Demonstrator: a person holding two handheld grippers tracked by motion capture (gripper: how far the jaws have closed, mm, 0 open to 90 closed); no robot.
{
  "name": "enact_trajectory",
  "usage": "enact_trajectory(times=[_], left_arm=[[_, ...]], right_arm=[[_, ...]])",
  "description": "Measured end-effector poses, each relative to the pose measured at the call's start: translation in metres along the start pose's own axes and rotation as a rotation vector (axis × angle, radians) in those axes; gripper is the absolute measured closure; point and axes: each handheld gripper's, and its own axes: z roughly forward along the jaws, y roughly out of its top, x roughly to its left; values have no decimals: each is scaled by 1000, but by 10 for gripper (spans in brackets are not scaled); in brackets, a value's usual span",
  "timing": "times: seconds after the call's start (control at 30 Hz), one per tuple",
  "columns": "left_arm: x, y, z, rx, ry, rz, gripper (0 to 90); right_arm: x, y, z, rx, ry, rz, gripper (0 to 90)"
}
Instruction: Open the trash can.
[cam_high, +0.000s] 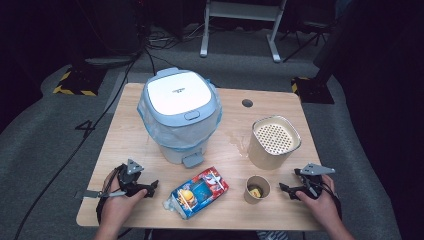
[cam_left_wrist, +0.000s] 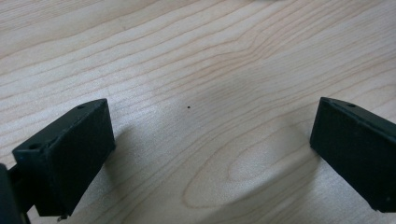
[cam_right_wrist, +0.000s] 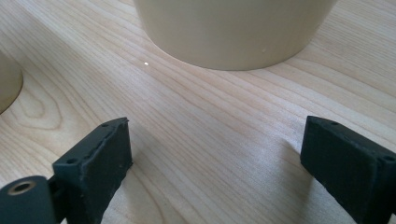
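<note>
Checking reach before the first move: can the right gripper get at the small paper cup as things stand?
Probably yes. The right gripper rests open on the table, just right of the small paper cup, with bare wood between them; the tall perforated-lid container stands farther back, out of the way.

You work in a dim lab or studio: your wooden worktop (cam_high: 150, 210) stands on grey carpet (cam_high: 45, 130) among cables (cam_high: 65, 160), equipment stands (cam_high: 240, 30) and hazard-striped tape (cam_high: 75, 85).
</note>
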Motion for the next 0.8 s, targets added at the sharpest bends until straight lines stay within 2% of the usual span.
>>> enact_trajectory(times=[0.07, 0.1, 0.17, 0.2, 0.3, 0.33, 0.43, 0.5, 0.57, 0.8], left_arm=[[0, 0, 0, -5, -10, 16, 6], [0, -1, -2, -13, -29, 27, 24], [3, -3, -5, -37, -49, 57, 118], [4, -2, -6, -39, -56, 60, 201], [9, 2, -14, 2, -74, 69, 390], [10, 3, -16, -1, -86, 64, 424], [13, 12, -25, -47, -153, 59, 467], [12, 18, -31, -72, -181, 84, 456], [12, 24, -37, -76, -213, 101, 464], [12, 41, -52, -109, -236, 127, 485]], right_arm=[[0, 0, 0, 0, 0, 0, 88], [0, 0, 0, 0, 0, 0, 88], [0, 0, 0, 0, 0, 0, 88], [0, 0, 0, 0, 0, 0, 88], [0, 0, 0, 0, 0, 0, 88], [0, 0, 0, 0, 0, 0, 88], [0, 0, 0, 0, 0, 0, 88], [0, 0, 0, 0, 0, 0, 88], [0, 0, 0, -1, 0, 0, 88], [0, 0, 0, -1, 0, 0, 88]])
